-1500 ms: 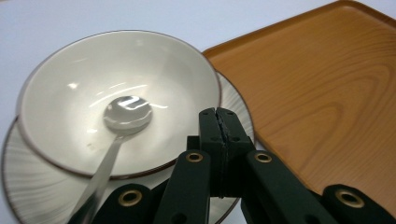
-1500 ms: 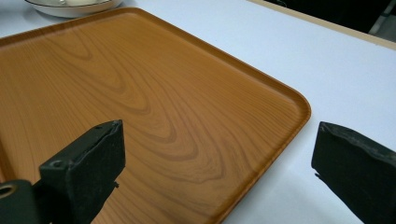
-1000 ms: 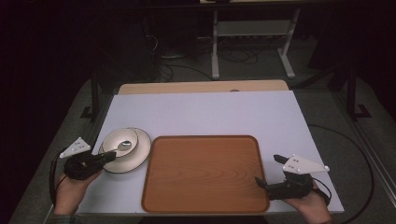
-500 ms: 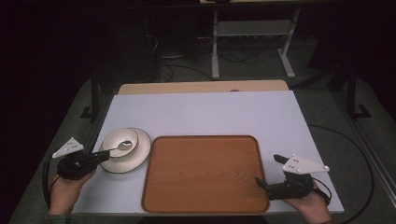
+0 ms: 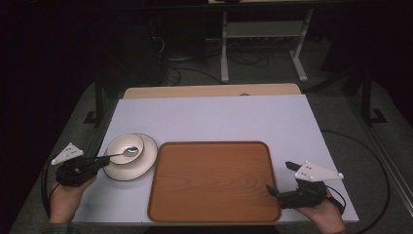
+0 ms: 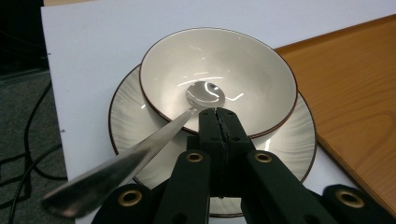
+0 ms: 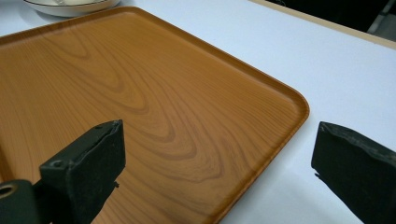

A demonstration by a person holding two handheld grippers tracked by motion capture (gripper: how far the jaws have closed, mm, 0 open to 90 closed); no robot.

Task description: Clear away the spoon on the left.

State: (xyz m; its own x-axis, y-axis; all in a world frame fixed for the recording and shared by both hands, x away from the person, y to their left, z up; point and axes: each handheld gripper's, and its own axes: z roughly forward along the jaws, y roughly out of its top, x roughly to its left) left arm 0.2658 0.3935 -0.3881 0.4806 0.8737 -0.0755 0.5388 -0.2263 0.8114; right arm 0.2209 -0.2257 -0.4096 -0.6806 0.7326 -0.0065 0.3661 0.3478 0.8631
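the spoon [image 6: 154, 140] lies with its rounded end down inside the white bowl [image 6: 243, 65], and its handle slants out over the bowl's dark-edged rim, up and back beside the left gripper [image 6: 219, 116]. the jaws of that gripper are pressed together with no gap between them, their tips at the near rim of the bowl, just beside the spoon's neck; whether they actually pinch the handle cannot be told, since the handle passes along their side rather than between them. the bowl sits on a white plate [image 6: 126, 116] at the left side of the pale table top [image 5: 209, 117], and the plate's right edge is just beside the wooden tray [image 5: 214, 180], which lies in the middle of the near half of the table. in the high view the left gripper [image 5: 100, 162] comes in from the left, pointing at the bowl. the right gripper [image 7: 217, 163], held at the tray's near right corner, has its jaws spread wide apart with nothing gripped, one over the tray and the other over the bare table.
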